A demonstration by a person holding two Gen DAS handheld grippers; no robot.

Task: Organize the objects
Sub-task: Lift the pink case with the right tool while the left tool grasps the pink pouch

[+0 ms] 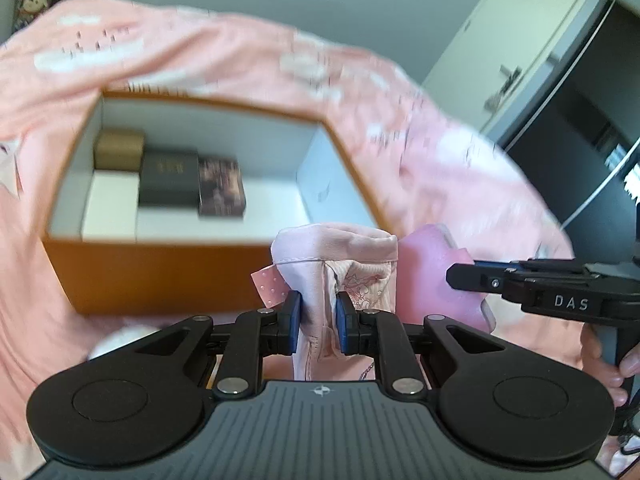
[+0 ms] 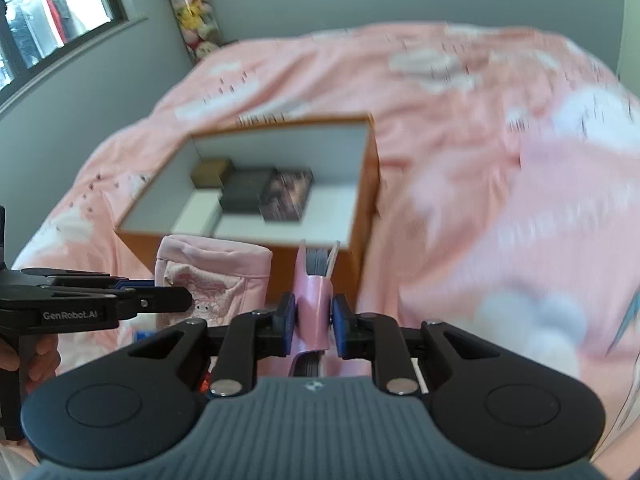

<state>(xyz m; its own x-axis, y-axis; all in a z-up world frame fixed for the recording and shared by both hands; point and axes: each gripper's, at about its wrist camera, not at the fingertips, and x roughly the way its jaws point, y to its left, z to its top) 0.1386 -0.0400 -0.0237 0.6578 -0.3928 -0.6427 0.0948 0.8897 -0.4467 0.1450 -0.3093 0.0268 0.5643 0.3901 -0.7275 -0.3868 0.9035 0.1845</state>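
Observation:
My left gripper [image 1: 319, 320] is shut on a pale pink fabric pouch [image 1: 340, 256] with a cartoon print, held above the bed in front of an orange box [image 1: 160, 268]. The same pouch [image 2: 212, 276] shows at the left of the right wrist view, with the left gripper [image 2: 188, 300] clamped on it. My right gripper [image 2: 313, 322] is shut on a pink-covered notebook [image 2: 316, 292], held edge-on with its pages showing. That notebook [image 1: 432, 272] appears right of the pouch, gripped by the right gripper [image 1: 450, 276]. The box [image 2: 366, 200] holds three small boxes [image 2: 256, 192] along its far left side.
A pink patterned bedspread [image 2: 460, 128] covers the bed all around the box. Stuffed toys [image 2: 196, 16] hang in the far corner beside a window [image 2: 48, 12]. A white door [image 1: 520, 48] and dark furniture [image 1: 580, 132] stand at the right. A hand [image 1: 608, 360] holds the right gripper's handle.

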